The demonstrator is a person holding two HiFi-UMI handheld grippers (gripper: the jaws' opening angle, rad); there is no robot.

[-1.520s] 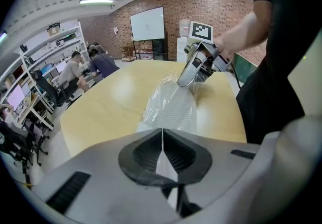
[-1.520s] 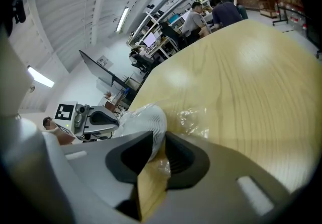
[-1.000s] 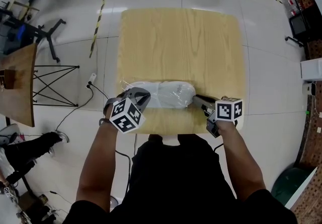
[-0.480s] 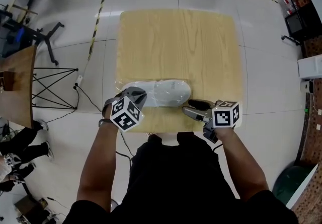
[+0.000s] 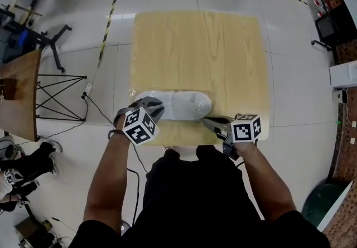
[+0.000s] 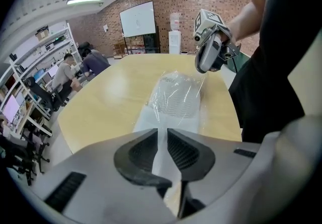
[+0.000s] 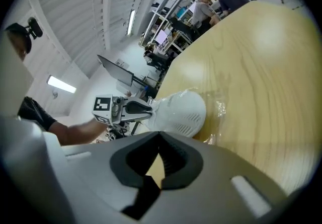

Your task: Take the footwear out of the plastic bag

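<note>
A white shoe (image 5: pixel 177 104) lies sideways in a clear plastic bag near the front edge of the wooden table (image 5: pixel 195 46). My left gripper (image 5: pixel 156 109) is at the shoe's left end. In the left gripper view its jaws (image 6: pixel 162 135) are opening, a narrow gap apart, with the white end of the bagged shoe (image 6: pixel 176 98) running into the gap. My right gripper (image 5: pixel 211 122) is shut and empty, just off the shoe's right end. In the right gripper view the shoe (image 7: pixel 182 112) lies just ahead of the closed tips (image 7: pixel 160 137).
The table's front edge is right under both grippers. A cable (image 5: pixel 106 99) and a wire rack (image 5: pixel 58 93) are on the floor at the left, next to a second wooden table (image 5: pixel 22 93). Black-yellow tape (image 5: pixel 114 1) marks the floor. People sit at desks (image 6: pixel 75 69) beyond the table.
My right gripper let go of the bag's right end, opened wide, then shut empty a little nearer the table's front edge. The shoe slid slightly left. The left gripper hardly moved.
</note>
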